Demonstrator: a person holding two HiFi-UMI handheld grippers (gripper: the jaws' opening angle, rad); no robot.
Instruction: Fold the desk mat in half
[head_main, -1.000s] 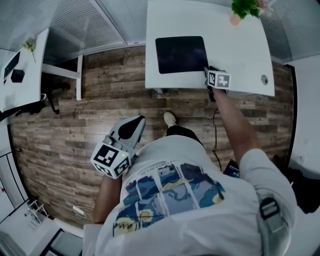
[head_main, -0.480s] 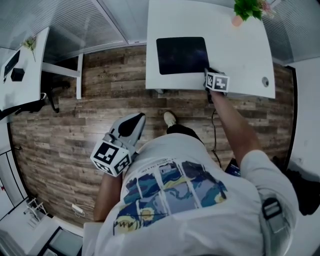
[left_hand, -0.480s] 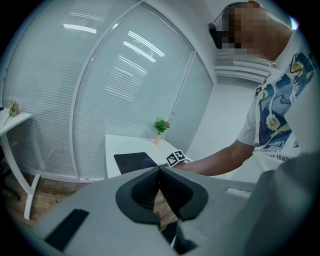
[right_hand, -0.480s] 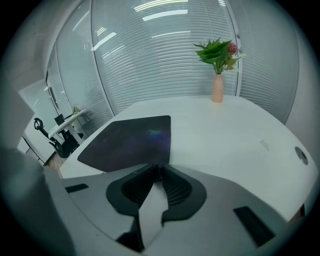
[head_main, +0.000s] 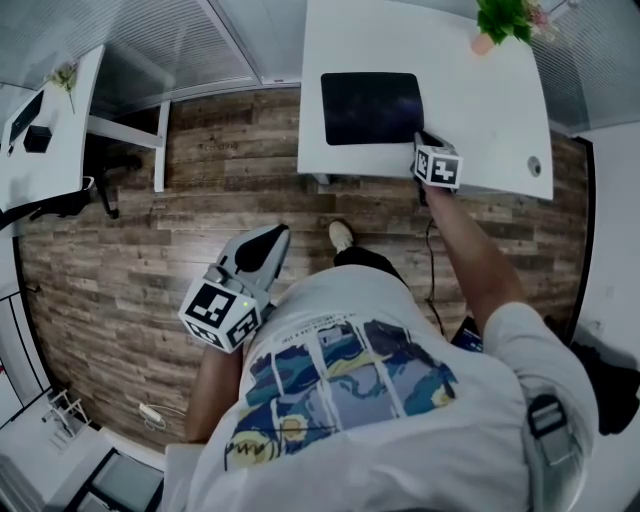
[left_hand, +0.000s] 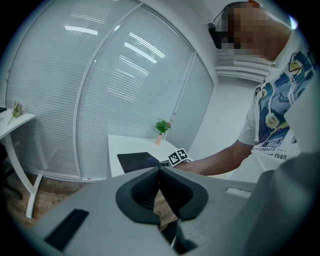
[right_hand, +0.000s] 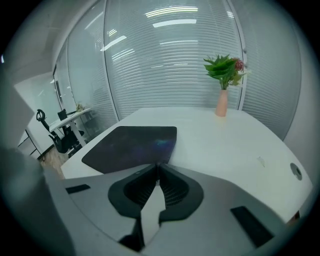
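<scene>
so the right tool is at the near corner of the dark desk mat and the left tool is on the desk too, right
No: the left tool is not on the desk; the head view shows it held low at the person's side over the wood floor. The right tool is at the desk mat's near corner, where its jaws have just been closing on it.

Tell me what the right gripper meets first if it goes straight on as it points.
The desk mat: its near corner sits right at the tips of the right gripper, whose jaws have just been closing, seemingly on that corner.
</scene>
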